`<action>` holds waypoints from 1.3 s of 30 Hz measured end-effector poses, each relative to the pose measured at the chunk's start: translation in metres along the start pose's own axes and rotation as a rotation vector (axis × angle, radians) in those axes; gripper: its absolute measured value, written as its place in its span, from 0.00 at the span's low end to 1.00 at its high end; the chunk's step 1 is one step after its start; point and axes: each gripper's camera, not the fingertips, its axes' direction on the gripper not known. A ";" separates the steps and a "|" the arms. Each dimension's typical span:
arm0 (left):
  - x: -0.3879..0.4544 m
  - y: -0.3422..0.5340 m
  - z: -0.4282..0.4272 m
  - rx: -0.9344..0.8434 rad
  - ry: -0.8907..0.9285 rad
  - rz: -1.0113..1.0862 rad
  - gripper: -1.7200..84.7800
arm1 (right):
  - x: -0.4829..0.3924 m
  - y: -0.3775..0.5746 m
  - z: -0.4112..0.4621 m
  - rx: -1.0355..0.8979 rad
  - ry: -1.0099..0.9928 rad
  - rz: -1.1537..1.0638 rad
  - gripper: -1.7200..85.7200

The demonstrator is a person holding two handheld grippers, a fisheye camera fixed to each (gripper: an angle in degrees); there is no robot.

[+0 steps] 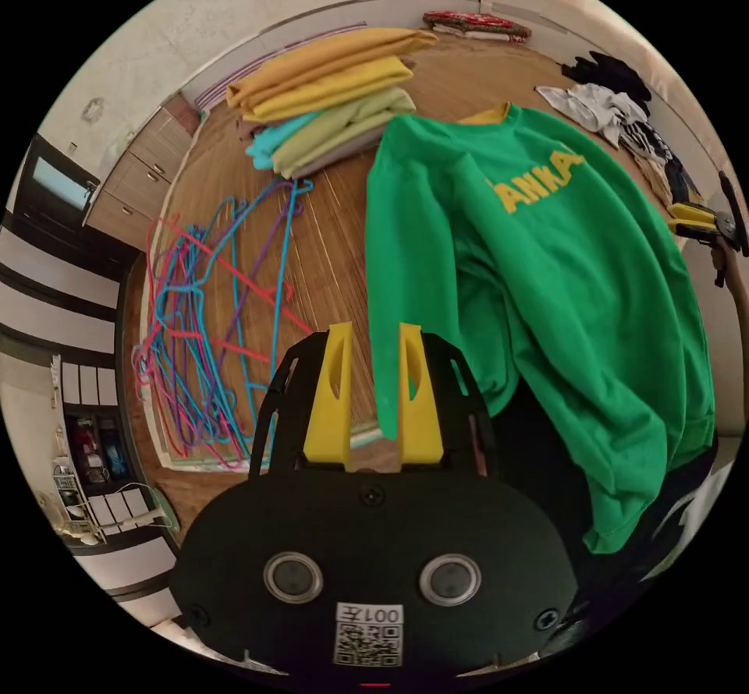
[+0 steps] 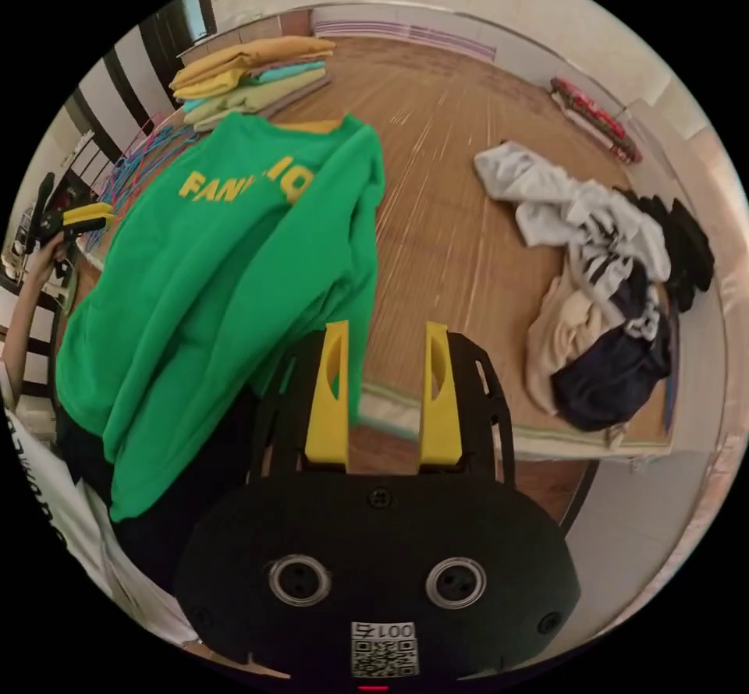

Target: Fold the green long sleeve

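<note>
The left gripper (image 1: 373, 394) hangs over the near edge of the wooden floor mat (image 1: 343, 257), its yellow jaws apart with a fold of the green long sleeve (image 1: 538, 273) lying in the gap between them; whether either jaw presses the cloth cannot be told. The right gripper (image 2: 384, 394) also stands with its jaws apart and holds nothing, the shirt's edge just beside its left jaw. The shirt itself lies spread front-up, its yellow lettering showing, its collar toward the far side and its lower part draped over the mat's near edge toward the person. To its left in the left gripper view sit a stack of folded clothes (image 1: 328, 105) in yellow, teal and pale green, and a tangle of coloured hangers (image 1: 211, 312). To its right in the right gripper view lies a heap of unfolded clothes (image 2: 608, 288), well apart from the shirt. Folding looks barely begun: the garment is bunched and creased down one side. The step in hand appears to be taking hold of the shirt's edges; it would go best if each gripper closed squarely on a single layer at matching points, then drew the cloth flat before any fold is made.
</note>
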 end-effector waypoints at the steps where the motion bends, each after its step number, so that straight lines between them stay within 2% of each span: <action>1: 0.007 0.003 0.007 -0.021 0.001 -0.002 0.13 | -0.006 0.007 0.010 -0.017 -0.032 0.008 0.15; 3: 0.017 0.002 0.019 -0.056 -0.030 -0.004 0.12 | -0.014 0.011 0.021 0.005 -0.043 0.025 0.14; 5: 0.029 -0.002 0.021 -0.012 -0.060 0.016 0.09 | -0.022 0.012 0.021 0.063 -0.053 0.018 0.11; 8: 0.048 -0.017 0.022 -0.047 -0.092 0.103 0.04 | -0.035 0.003 0.023 0.055 -0.052 0.002 0.06; 11: 0.058 -0.026 0.015 -0.070 -0.158 0.147 0.01 | -0.050 -0.005 0.018 0.033 0.084 -0.040 0.04; 15: 0.037 -0.022 -0.003 -0.036 -0.126 0.060 0.01 | -0.053 -0.004 -0.009 0.085 0.234 -0.046 0.03; 18: 0.018 -0.020 -0.012 -0.034 -0.208 0.024 0.01 | -0.041 -0.004 -0.029 0.101 0.388 -0.008 0.03; 22: -0.005 -0.034 -0.028 -0.009 -0.360 0.004 0.01 | -0.010 -0.025 -0.045 0.097 0.424 0.015 0.03; 29: -0.028 -0.074 -0.024 -0.026 -0.420 -0.049 0.01 | 0.030 -0.076 -0.047 0.098 0.518 0.103 0.03; 32: -0.031 -0.079 0.006 -0.103 -0.402 -0.114 0.01 | 0.042 -0.095 -0.017 -0.016 0.478 0.125 0.04; 34: -0.026 -0.071 0.030 -0.160 -0.339 -0.130 0.03 | 0.038 -0.097 0.009 -0.116 0.384 0.064 0.06; 39: -0.038 -0.015 0.027 -0.147 -0.314 -0.225 0.09 | 0.024 -0.065 -0.010 -0.037 0.275 0.060 0.11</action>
